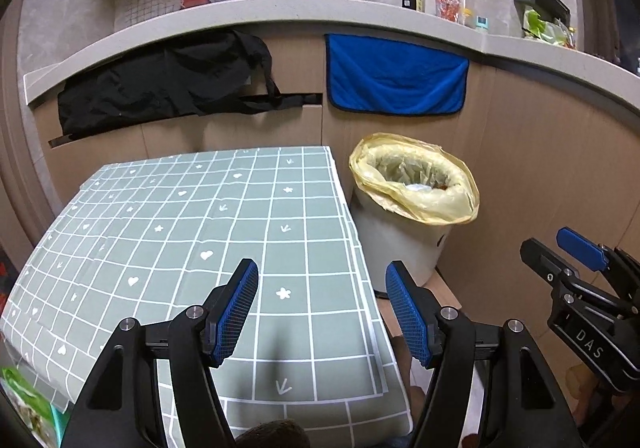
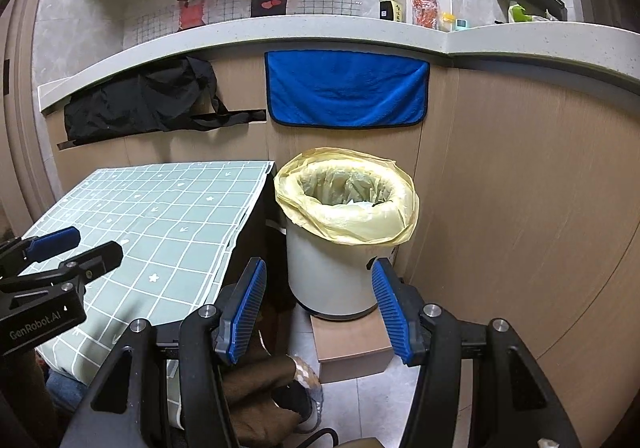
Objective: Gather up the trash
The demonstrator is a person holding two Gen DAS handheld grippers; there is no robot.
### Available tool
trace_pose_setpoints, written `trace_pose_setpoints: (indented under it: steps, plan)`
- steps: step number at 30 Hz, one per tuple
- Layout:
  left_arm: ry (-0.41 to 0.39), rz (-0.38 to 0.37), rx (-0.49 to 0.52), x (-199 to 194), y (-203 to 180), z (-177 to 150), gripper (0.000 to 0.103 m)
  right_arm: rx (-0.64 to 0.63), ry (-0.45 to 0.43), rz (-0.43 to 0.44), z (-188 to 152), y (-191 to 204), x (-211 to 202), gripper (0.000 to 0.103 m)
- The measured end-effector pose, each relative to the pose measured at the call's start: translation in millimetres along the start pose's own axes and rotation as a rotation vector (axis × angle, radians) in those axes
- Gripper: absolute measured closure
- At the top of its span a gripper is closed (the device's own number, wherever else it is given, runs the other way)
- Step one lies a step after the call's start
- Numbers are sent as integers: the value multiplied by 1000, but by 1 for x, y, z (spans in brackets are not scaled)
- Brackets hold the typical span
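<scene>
A white trash bin (image 1: 400,244) with a yellow liner bag (image 1: 416,176) stands right of the table; some white trash lies inside it. It also shows in the right wrist view (image 2: 332,280). My left gripper (image 1: 322,308) is open and empty above the table's near right corner. My right gripper (image 2: 318,308) is open and empty, held above the floor in front of the bin. The right gripper also shows at the right edge of the left wrist view (image 1: 568,252). A green printed packet (image 1: 24,404) lies at the table's near left edge.
The table has a green grid-pattern cloth (image 1: 180,248). The bin stands on a cardboard box (image 2: 352,344). Behind is a counter (image 2: 320,32) with a blue towel (image 2: 346,88) and a black bag (image 2: 140,100) hung on its front. Bottles (image 2: 424,0) stand on the counter.
</scene>
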State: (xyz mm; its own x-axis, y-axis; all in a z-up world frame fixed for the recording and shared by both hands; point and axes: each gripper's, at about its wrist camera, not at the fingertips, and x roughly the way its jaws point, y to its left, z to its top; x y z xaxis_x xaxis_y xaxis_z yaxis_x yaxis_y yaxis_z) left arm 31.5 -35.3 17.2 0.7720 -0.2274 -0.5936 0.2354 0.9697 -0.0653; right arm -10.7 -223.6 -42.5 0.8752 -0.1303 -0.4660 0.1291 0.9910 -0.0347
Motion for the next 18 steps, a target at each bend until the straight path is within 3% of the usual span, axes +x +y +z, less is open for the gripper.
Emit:
trace_pose_setpoints:
  steps: [18]
  plan:
    - [-41, 8, 9, -10, 1, 0, 36, 3, -12, 1, 1, 0, -1, 51]
